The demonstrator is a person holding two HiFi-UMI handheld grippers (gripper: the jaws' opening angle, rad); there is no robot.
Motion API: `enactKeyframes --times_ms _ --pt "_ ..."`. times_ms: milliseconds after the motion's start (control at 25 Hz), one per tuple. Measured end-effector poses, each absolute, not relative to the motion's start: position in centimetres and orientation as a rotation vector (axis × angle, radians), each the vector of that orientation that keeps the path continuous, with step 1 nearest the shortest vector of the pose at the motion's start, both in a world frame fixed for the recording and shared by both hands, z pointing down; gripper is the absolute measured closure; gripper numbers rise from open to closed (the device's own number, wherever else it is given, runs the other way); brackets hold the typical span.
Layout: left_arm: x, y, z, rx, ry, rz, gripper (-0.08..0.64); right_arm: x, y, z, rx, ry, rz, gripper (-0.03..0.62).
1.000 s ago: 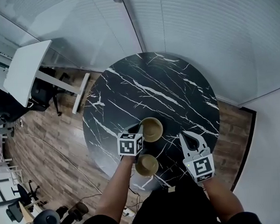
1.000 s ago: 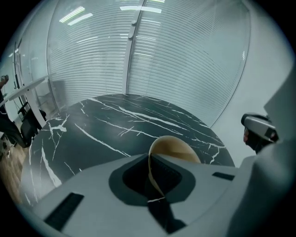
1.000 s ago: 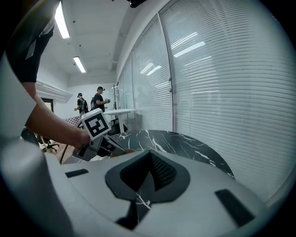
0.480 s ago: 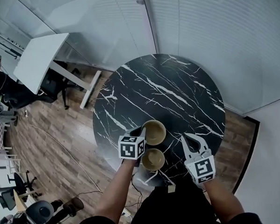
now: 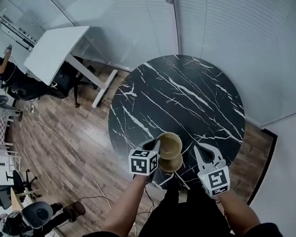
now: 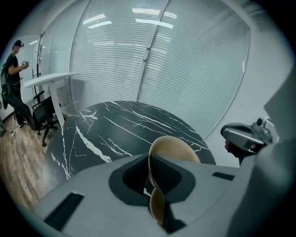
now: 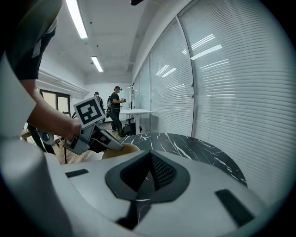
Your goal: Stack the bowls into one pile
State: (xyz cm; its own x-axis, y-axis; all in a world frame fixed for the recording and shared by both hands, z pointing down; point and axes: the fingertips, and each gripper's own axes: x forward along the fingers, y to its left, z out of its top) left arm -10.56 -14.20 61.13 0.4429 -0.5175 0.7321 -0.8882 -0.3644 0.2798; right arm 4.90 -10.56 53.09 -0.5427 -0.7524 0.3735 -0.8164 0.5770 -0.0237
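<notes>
- Since the earlier head-view frames, the held bowl [image 5: 170,143] has been carried from a spot well apart from the second bowl [image 5: 173,164] to one directly over it. The two are now seen overlapping, where a strip of dark surface [image 5: 186,96] lay between them before.
- Left gripper [image 5: 157,146]: pinched on the rim of the held bowl, at the bowl's 9 o'clock side in the head view. In the left gripper view the tan wall of the bowl [image 6: 175,149] is seen clamped between the two pads.
- The held bowl is tilted, with its opening turned up and toward 12 o'clock.
- The second bowl is recorded upright on the surface near its 6 o'clock edge, partly covered by the held bowl. Contact between the two bowls cannot be judged.
- Right gripper [image 5: 199,150]: pads pressed together with nothing between them, as read in the right gripper view. It is placed at 3 o'clock of the bowls, apart from both, over the surface edge.
- In the right gripper view the left gripper [image 7: 118,146] is seen at 9 o'clock, with the rim of the held bowl [image 7: 125,149] at its tip.
- Surroundings: a white desk [image 5: 55,48] is noted at 10 o'clock of the surface on the wood floor [image 5: 65,139], with a person [image 5: 7,76] beside it.
</notes>
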Motion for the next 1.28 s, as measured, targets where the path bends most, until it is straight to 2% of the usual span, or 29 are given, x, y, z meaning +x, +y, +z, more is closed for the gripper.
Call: enactKeyframes --times_ms 560,1280 --pt "-10.8 -8.7 62.4 2.004 -1.130 0.747 0.529 2.3 -8.0 52.3 1.175 -2.492 0.183 0.583" --pt "-9.9 -7.1 65.3 2.023 -1.127 0.886 0.529 1.6 -6.2 52.5 1.147 -2.492 0.175 0.583"
